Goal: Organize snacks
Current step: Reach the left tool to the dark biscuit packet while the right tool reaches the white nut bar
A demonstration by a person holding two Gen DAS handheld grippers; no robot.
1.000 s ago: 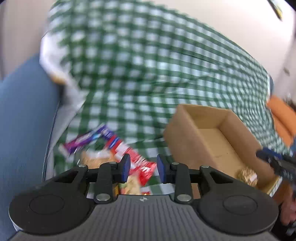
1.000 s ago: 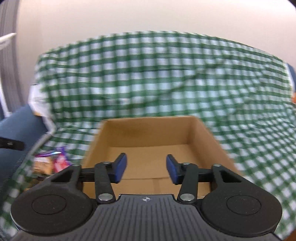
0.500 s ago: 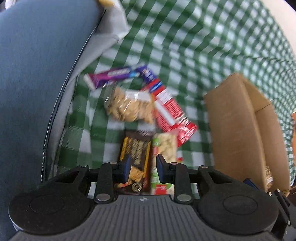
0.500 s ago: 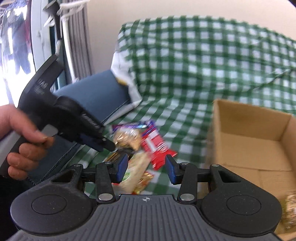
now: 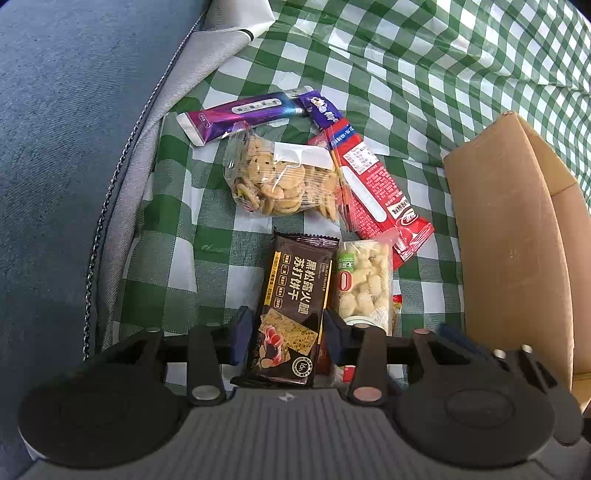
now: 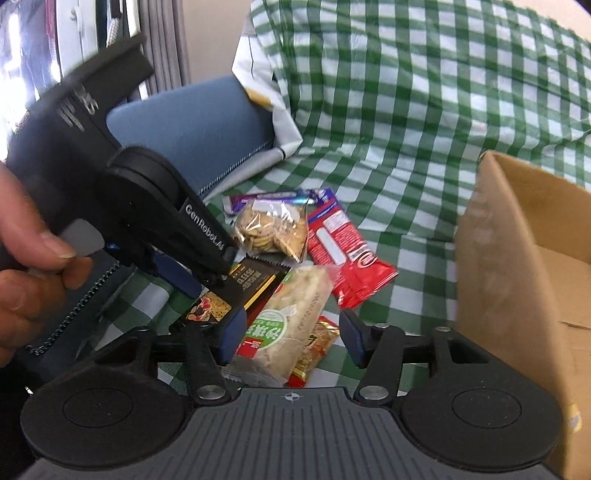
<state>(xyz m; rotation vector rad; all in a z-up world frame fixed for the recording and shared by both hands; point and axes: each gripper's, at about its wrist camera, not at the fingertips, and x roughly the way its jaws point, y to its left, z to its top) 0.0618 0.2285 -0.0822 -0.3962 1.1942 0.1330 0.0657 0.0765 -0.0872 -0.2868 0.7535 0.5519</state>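
Observation:
Several snack packs lie on the green check cloth point(image 5: 406, 55): a purple bar point(image 5: 243, 112), a clear bag of biscuits point(image 5: 280, 177), a red pack point(image 5: 373, 184), a dark brown cracker pack point(image 5: 291, 291) and a white-green pack point(image 5: 364, 284). My left gripper point(image 5: 287, 332) points down over the dark pack, its jaws opening on either side of it without pressing. My right gripper point(image 6: 291, 332) hovers low over the white-green pack point(image 6: 291, 317), its jaws opening too. The open cardboard box point(image 6: 491, 258) stands to the right of the pile.
A blue cushion point(image 5: 55, 147) borders the cloth on the left, with a white cloth point(image 5: 240, 18) behind it. A person's hand point(image 6: 26, 258) holds the left gripper point(image 6: 214, 277). A small orange-gold pack point(image 6: 314, 347) lies under the white-green one.
Both grippers swung away from the box and came down over the snack pile. Both pairs of jaws stand wider than before. The left one now straddles the dark pack.

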